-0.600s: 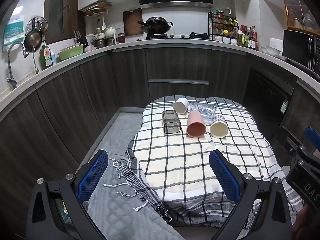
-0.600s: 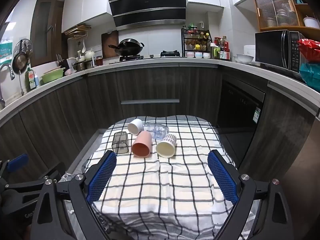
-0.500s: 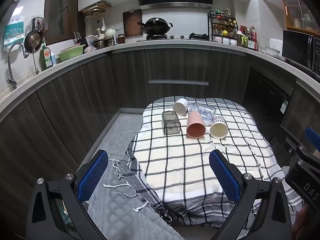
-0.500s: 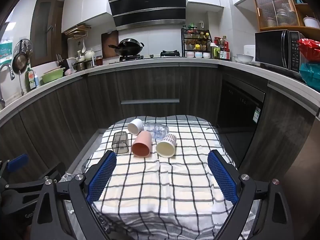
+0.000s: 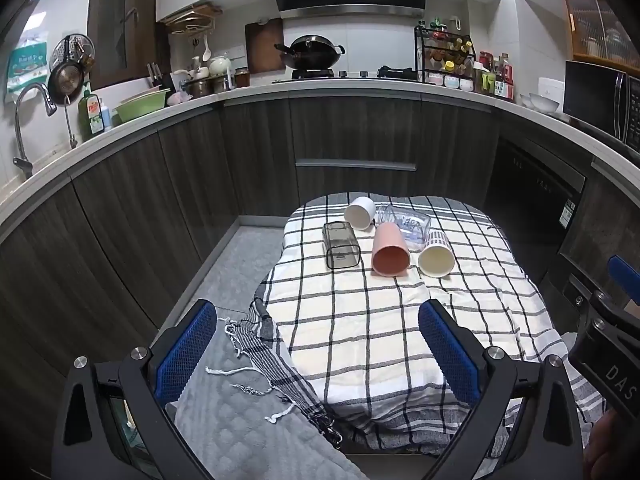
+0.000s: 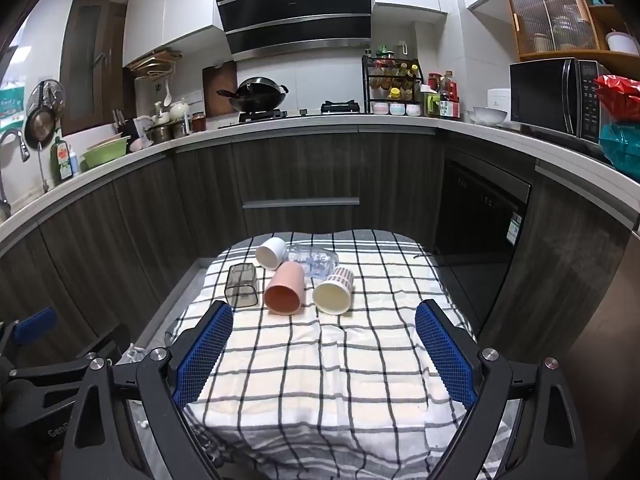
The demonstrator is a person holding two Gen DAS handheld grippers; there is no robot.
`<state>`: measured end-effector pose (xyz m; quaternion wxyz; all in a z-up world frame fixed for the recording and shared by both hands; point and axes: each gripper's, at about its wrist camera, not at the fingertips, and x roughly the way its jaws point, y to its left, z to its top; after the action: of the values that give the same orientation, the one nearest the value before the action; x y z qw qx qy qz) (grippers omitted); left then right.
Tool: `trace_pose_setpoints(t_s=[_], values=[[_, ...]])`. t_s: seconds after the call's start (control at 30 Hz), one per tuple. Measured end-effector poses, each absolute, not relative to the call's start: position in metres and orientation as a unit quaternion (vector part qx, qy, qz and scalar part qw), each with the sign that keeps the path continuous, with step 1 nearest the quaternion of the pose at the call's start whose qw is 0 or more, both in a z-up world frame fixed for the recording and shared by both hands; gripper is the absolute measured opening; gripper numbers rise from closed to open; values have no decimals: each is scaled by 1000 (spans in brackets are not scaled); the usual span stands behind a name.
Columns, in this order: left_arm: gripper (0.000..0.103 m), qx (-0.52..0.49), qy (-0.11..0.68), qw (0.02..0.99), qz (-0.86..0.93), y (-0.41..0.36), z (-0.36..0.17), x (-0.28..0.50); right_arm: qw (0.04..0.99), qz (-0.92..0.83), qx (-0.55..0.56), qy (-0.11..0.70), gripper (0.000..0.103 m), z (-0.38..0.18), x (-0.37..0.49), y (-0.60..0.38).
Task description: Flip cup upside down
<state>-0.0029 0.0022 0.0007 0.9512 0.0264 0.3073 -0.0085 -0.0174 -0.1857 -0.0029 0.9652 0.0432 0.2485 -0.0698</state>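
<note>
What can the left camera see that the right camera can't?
Only the left view shows the grey mat on the floor and the cloth's fringe. Only the right view shows the red bag and the shelf cabinet. Both show the pink cup lying on its side among four other cups, the checked cloth, the wok, and open grippers: left, right.

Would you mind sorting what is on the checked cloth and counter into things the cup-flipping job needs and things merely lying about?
Belongs to the job:
pink cup, on its side
striped cup, on its side
white cup, on its side
grey square cup, on its side
left gripper, open
right gripper, open

Just lying about:
clear bottle
wok
microwave
</note>
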Motion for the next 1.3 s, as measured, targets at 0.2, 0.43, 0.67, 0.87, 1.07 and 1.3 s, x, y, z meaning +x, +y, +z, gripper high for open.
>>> trace_pose_setpoints(t_s=[0.2, 0.43, 0.67, 0.87, 1.07, 1.3], values=[[103, 27, 308, 951, -9, 1, 0, -2, 964, -69, 45, 251, 93, -3, -17, -188], [103, 29, 305, 952, -9, 1, 0, -3, 964, -68, 45, 252, 93, -3, -16, -186], [103, 32, 303, 952, -10, -3, 0, -3, 964, -68, 46, 253, 93, -3, -16, -185], [103, 31, 303, 952, -9, -3, 0, -3, 964, -68, 46, 253, 93, -1, -17, -185], [103, 31, 303, 952, -9, -2, 0, -3, 964, -68, 47, 254, 93, -6, -15, -185], [103, 30, 304, 952, -10, -3, 0, -3, 964, -68, 47, 254, 93, -6, -14, -186]])
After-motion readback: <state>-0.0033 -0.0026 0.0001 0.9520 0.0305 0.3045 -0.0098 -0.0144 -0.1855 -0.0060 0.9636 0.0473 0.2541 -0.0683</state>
